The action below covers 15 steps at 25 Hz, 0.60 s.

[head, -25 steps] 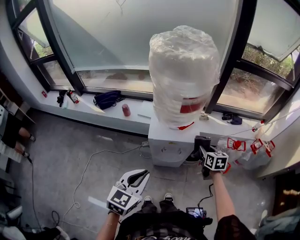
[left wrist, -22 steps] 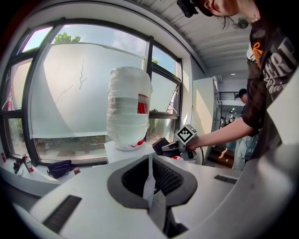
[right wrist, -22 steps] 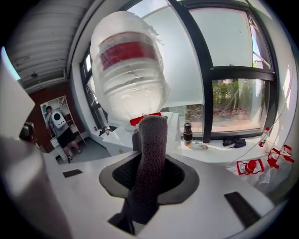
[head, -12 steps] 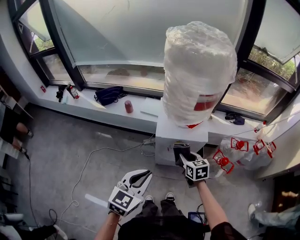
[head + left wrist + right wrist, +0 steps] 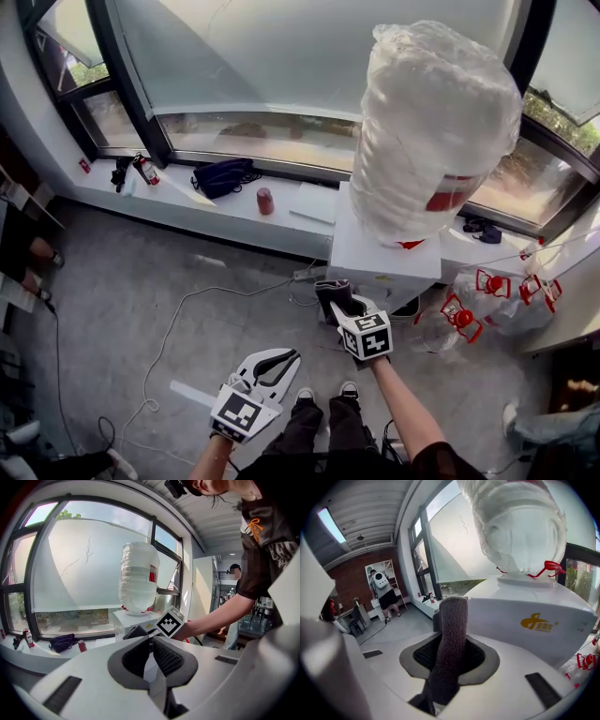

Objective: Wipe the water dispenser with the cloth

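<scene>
Right tool is clamped on a dark grey fuzzy cloth just beside the boxy white water dispenser — left tool hangs low, jaws together, empty.

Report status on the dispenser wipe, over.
Right gripper shut on cloth. Left gripper shut, empty, held back. Cloth close to water dispenser front; contact unclear. Nothing between them.

Nubby grey cloth, glossy white plastic water dispenser, crinkly, clear film-wrapped bottle
</scene>
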{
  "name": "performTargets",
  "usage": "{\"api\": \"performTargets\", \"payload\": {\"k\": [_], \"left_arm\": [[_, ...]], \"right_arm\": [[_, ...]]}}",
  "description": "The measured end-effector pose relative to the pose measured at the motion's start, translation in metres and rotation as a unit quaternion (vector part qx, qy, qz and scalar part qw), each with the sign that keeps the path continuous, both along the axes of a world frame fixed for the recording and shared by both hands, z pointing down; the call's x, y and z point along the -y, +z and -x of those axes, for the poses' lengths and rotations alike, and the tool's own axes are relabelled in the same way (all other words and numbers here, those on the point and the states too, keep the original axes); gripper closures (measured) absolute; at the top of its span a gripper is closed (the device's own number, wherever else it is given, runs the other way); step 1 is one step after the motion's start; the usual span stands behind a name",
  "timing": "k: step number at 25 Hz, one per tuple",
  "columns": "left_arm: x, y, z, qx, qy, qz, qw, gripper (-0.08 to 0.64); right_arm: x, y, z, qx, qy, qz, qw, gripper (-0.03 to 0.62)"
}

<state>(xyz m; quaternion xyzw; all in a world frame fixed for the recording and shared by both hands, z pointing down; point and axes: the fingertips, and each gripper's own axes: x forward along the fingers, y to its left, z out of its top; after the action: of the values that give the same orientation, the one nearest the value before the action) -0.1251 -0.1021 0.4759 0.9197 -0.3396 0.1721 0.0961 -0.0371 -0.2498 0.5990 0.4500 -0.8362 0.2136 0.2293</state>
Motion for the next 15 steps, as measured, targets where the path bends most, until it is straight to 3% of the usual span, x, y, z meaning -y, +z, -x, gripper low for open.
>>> {"api": "performTargets", "payload": {"k": [7, 15], "left_arm": [[0.008, 0.031, 0.005, 0.007, 0.010, 0.007, 0.9999, 0.535], [0.018, 0.051, -0.018, 0.000, 0.041, 0.015, 0.9991, 0.535]], "right_arm": [[0.025, 0.027, 0.002, -0.024, 0.006, -0.013, 1.000, 0.477], [0.035, 0.044, -0.057, -0.059, 0.047, -0.020, 0.997, 0.477]]}}
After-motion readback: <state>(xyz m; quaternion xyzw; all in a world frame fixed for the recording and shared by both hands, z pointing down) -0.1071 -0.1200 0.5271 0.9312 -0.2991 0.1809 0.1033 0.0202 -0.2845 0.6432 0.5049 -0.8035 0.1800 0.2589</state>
